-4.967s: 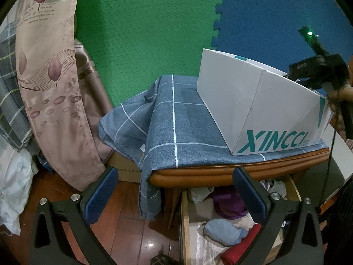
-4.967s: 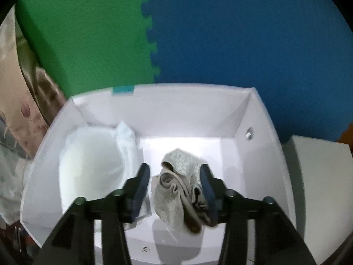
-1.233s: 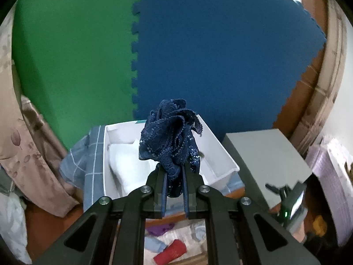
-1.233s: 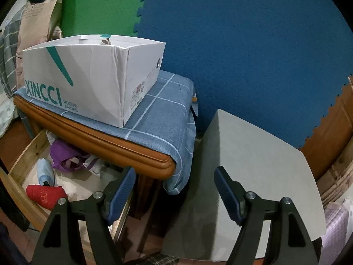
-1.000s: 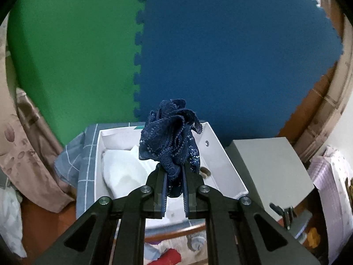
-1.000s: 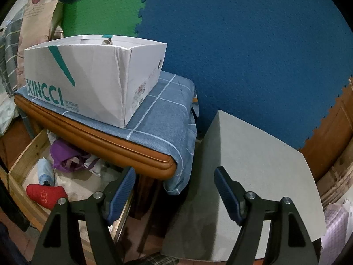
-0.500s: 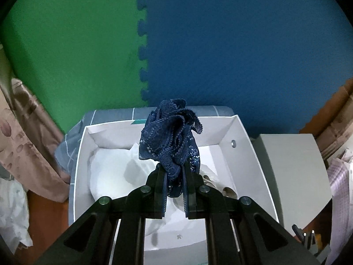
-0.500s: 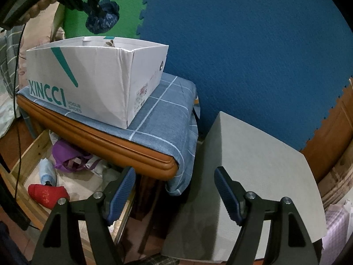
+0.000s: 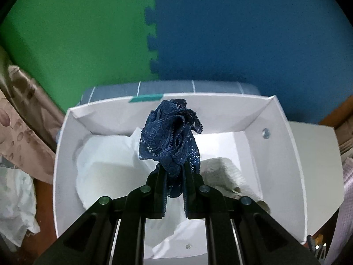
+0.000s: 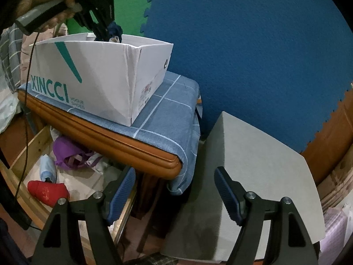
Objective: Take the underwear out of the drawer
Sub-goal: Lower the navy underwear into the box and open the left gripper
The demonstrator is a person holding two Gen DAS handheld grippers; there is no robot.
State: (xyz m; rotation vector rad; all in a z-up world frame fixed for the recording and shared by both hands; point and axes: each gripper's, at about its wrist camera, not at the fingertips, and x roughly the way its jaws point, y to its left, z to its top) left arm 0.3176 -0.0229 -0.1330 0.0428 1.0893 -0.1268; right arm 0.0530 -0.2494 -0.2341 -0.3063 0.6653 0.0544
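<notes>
While beige underwear occupies box.

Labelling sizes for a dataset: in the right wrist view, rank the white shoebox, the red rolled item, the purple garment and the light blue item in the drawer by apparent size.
1. white shoebox
2. purple garment
3. red rolled item, close to the purple one, so unsure
4. light blue item

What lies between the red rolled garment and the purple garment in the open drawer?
A light blue rolled garment lies between the red rolled garment and the purple garment, in the right wrist view.
</notes>
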